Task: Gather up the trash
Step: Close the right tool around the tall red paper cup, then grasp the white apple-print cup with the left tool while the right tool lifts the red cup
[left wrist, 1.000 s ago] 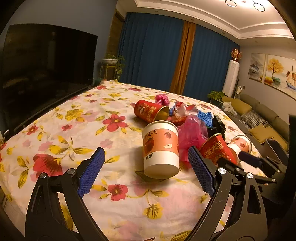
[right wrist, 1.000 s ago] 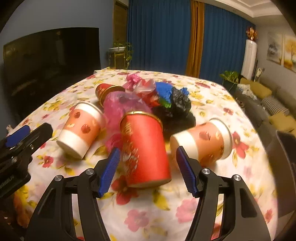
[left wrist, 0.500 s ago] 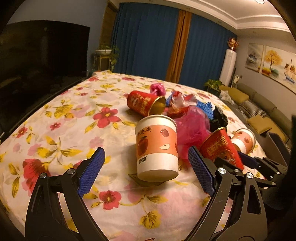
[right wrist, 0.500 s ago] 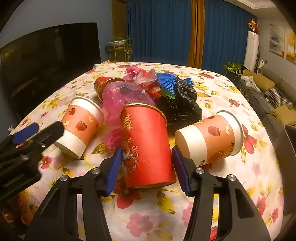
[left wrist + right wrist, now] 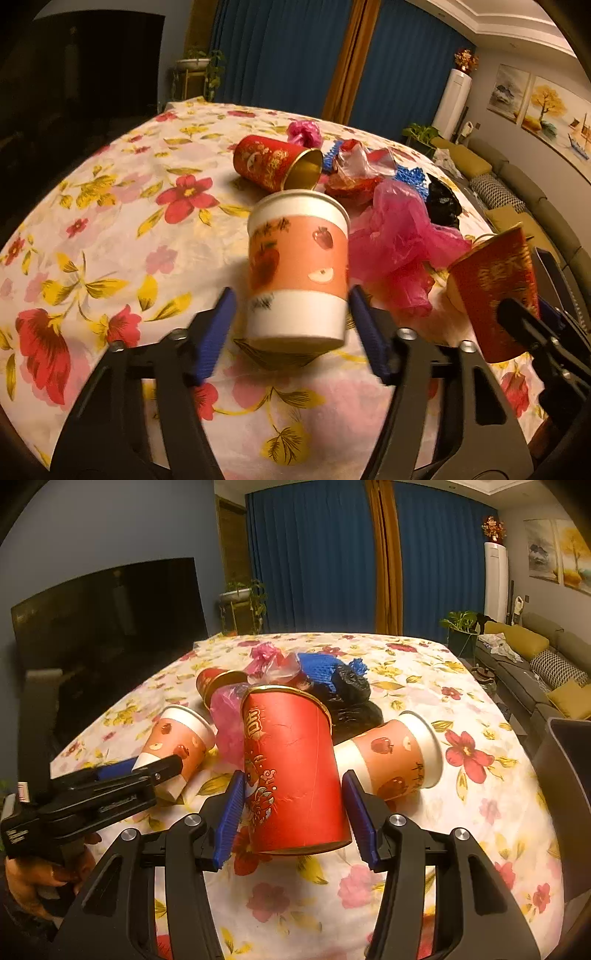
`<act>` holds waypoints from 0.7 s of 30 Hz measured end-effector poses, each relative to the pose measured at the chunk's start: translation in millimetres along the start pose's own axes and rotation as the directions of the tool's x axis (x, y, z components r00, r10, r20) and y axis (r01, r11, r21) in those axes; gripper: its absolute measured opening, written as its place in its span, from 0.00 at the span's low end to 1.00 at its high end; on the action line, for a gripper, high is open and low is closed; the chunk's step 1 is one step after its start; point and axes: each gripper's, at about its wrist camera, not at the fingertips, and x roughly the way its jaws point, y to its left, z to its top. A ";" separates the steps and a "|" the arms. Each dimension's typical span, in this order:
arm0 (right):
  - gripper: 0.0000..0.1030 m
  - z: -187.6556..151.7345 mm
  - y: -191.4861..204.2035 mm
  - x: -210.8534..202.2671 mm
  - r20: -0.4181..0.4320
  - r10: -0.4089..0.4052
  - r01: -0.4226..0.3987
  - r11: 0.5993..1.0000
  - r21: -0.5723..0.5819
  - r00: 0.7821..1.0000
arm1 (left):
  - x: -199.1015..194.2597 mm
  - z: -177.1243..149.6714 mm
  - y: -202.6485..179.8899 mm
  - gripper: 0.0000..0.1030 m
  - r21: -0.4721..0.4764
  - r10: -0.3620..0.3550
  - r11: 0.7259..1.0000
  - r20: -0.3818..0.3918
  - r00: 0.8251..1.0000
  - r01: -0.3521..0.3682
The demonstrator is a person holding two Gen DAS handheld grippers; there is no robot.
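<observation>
My left gripper [image 5: 295, 325] is shut on a white-and-orange paper cup with apple prints [image 5: 297, 266], tilted and lifted off the floral tablecloth [image 5: 122, 229]. My right gripper [image 5: 295, 812] is shut on a tall red cup with a gold rim [image 5: 291, 771], held above the cloth; that cup also shows at the right of the left wrist view [image 5: 495, 295]. The left gripper and its cup show in the right wrist view [image 5: 177, 742]. Another apple cup [image 5: 395, 757] lies on its side to the right.
A second red cup [image 5: 277, 162] lies on its side behind. Pink plastic bags [image 5: 399, 243], a blue net [image 5: 317, 668], a black bag [image 5: 351, 698] and a red wrapper [image 5: 351, 181] are piled mid-table. A dark bin [image 5: 565, 797] stands at the right edge.
Both grippers closed on their cups. The left one has tilted and lifted the apple cup; the right one has lifted the red cup off the cloth.
</observation>
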 end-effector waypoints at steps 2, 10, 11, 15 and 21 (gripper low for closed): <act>0.51 -0.3 -1.5 -5.0 0.010 0.002 -0.002 1.000 0.006 1.000 | -1.0 -0.9 0.4 0.54 -0.006 -0.005 1.000 0.005 1.000 0.005; 0.51 0.8 -10.5 -30.0 0.070 0.021 -0.023 0.999 0.027 0.997 | -29.8 -8.0 -1.3 0.53 -0.006 -0.040 0.999 0.095 0.995 0.040; 0.51 1.3 -12.5 -34.2 0.081 0.022 -0.025 0.999 0.033 0.996 | -36.7 -8.0 -2.1 0.53 -0.003 -0.040 0.999 0.113 0.993 0.040; 0.51 3.4 -19.3 -44.9 0.112 0.026 -0.032 0.998 0.052 0.993 | -60.7 -6.6 -7.8 0.53 0.010 -0.044 0.999 0.174 0.984 0.043; 0.51 4.9 -30.0 -63.2 0.151 0.015 -0.027 0.997 0.078 0.988 | -80.9 -3.8 -31.2 0.53 0.063 -0.086 0.995 0.223 0.971 0.074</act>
